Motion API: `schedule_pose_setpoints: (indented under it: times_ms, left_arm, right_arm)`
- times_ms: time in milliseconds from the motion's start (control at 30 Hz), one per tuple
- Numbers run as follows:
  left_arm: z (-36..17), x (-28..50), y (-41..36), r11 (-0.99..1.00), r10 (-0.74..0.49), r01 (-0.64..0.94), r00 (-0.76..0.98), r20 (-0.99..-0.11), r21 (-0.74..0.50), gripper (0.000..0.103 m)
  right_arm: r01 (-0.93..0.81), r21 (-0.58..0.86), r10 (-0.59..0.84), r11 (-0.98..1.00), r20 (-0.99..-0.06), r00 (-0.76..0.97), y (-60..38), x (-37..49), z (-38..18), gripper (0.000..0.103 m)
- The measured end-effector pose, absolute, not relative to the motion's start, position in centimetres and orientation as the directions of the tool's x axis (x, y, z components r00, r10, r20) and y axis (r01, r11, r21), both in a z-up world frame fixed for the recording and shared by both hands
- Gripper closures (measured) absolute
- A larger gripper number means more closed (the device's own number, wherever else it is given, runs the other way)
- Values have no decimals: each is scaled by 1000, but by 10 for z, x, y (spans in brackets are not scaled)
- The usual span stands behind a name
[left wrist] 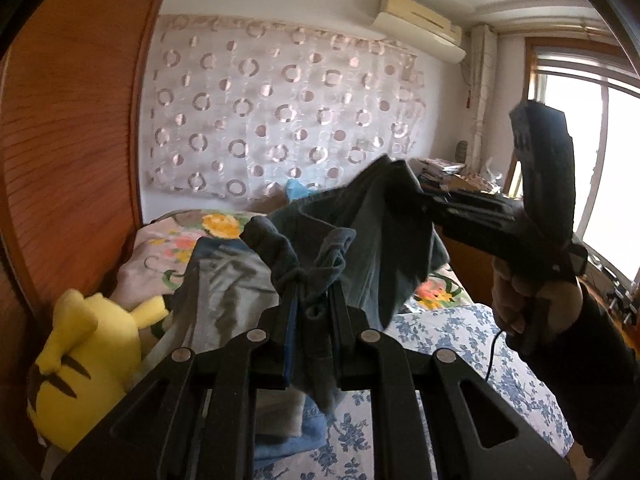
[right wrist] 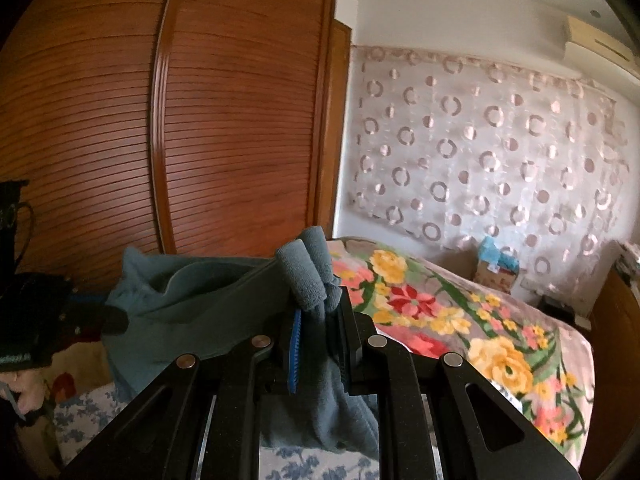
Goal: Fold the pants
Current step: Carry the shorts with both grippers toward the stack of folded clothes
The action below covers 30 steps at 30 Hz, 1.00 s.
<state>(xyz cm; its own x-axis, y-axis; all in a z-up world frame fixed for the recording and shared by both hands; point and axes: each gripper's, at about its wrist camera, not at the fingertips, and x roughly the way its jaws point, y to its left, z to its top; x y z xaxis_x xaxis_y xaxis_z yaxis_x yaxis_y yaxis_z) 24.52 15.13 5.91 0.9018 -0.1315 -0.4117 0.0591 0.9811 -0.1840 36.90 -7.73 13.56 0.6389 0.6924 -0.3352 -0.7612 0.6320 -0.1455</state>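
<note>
Both tools are raised above the bed [left wrist: 448, 332], with the pants [left wrist: 360, 224] stretched in the air between them. The left gripper [left wrist: 311, 300] is clamped on a bunched edge of the dark teal fabric, which spills over its 2 fingers. The right gripper [right wrist: 318, 312] is likewise closed on a rolled fold of the same garment. In the left wrist view the right gripper sits far right, its tip buried in cloth. A yellow plush toy [left wrist: 84, 360] lies near left, beside the wooden wardrobe [right wrist: 224, 120]. A floral blanket [right wrist: 460, 320] covers the far bed.
</note>
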Motion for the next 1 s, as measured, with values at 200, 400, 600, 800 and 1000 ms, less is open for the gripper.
schedule_pose_setpoints:
  times_ms: [200, 400, 600, 800, 1000]
  left_arm:
    - [40, 239, 169, 975, -92, -6, 899, -429, -221, 89]
    - [21, 243, 185, 968, -68, -53, 886, -459, -246, 90]
    - [11, 244, 199, 959, -46, -94, 881, -471, -269, 90]
    - [0, 245, 208, 947, -37, -127, 869, -493, -295, 90]
    - [-1, 240, 209, 951, -15, -144, 862, -507, -273, 90]
  right_arm:
    - [-801, -165, 720, 575, -364, 591, -51, 395, 132, 88]
    - [-832, -174, 729, 526, -412, 547, -22, 424, 128, 88]
    - [-848, -201, 722, 490, -452, 524, -3, 444, 124, 88]
    - [-858, -177, 714, 481, -488, 501, 4, 469, 116, 88]
    - [-869, -130, 730, 478, -491, 475, 17, 475, 112, 87]
